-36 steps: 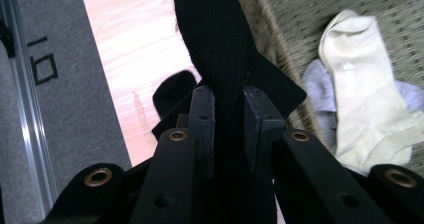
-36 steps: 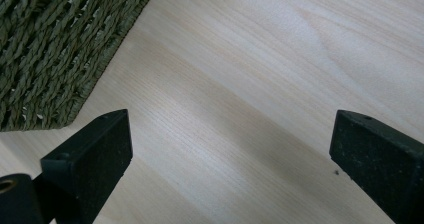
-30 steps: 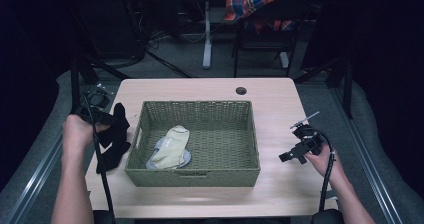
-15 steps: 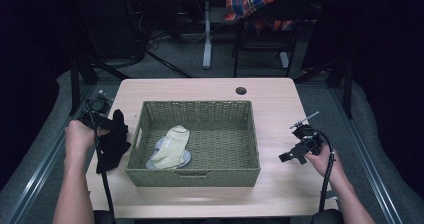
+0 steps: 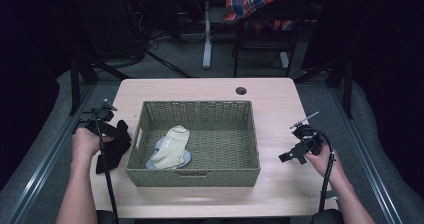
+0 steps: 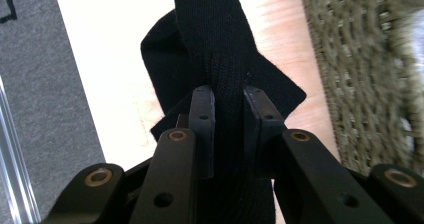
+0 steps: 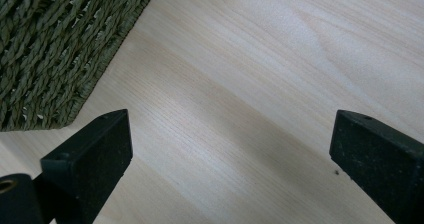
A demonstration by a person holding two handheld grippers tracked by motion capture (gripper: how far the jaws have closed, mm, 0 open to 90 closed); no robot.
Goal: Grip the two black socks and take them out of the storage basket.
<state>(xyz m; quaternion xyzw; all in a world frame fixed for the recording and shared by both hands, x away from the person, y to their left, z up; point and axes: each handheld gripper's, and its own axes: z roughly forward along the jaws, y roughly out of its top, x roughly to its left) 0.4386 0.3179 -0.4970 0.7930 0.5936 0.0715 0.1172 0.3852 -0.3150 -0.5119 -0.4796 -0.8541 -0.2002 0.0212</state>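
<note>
left gripper (image 6: 227, 129) clamps black sock (image 6: 215, 59) (beside basket (image 5: 200, 176)); right gripper (image 7: 230, 169) agape.

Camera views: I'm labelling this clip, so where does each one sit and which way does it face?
High view: above the person's side, looking forward and down at the table and basket; both forearms show.
Left gripper view: rides the left tool, looking along its jaws clamping a black sock.
Right gripper view: rides the right tool, facing bare table.
All share the basket.
</note>
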